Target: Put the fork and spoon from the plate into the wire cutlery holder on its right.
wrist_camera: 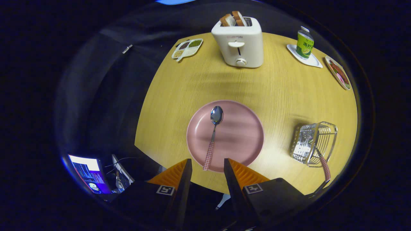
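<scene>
A pink plate [244, 134] sits on the wooden table just ahead of my fingers. On it lies a spoon [213, 134] with a steel bowl pointing away and a checked red-and-white handle whose end reaches the gap between my fingertips. My gripper [207, 164] hovers above the plate's near rim, open, with nothing between the fingers. To the right of the plate stands the wire cutlery holder [313, 142]. A checked red-handled utensil [324, 166], likely the fork, sticks out of it toward me.
A white toaster [239, 43] with two bread slices stands at the table's far side. A divided dish of beans [187, 48] is far left; a green carton [304, 43] on a white tray and a patterned plate [338, 73] are far right. A laptop [90, 173] sits below left.
</scene>
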Demonstrator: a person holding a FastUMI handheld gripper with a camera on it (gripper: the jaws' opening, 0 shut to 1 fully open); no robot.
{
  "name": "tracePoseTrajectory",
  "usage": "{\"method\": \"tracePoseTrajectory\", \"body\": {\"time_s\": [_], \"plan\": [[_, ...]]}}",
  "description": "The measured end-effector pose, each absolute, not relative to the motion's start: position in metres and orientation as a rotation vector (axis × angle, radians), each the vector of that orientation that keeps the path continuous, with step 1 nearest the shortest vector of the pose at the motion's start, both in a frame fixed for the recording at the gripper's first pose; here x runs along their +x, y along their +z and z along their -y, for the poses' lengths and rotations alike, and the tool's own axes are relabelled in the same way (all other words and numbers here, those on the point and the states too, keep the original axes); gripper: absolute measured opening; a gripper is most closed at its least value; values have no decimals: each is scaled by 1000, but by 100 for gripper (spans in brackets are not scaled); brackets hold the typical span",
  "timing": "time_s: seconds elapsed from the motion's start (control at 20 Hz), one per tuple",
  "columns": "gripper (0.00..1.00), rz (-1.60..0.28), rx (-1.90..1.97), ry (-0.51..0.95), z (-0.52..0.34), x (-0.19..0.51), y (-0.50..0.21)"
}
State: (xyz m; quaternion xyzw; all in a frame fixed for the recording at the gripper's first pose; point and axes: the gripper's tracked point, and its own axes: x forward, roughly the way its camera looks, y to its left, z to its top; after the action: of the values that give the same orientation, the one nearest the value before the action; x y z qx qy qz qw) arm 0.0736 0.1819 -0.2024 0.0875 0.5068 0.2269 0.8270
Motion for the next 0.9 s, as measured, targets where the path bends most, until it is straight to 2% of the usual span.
{"method": "tracePoseTrajectory", "body": {"time_s": [0.4,0.7,0.8,0.9], "plan": [[63,-1136,102,372,-205,93,-274],[63,-1138,93,330,-216,104,-298],[20,-1155,84,315,-215,103,-304],[16,-1156,84,319,-213,98,-303]]}}
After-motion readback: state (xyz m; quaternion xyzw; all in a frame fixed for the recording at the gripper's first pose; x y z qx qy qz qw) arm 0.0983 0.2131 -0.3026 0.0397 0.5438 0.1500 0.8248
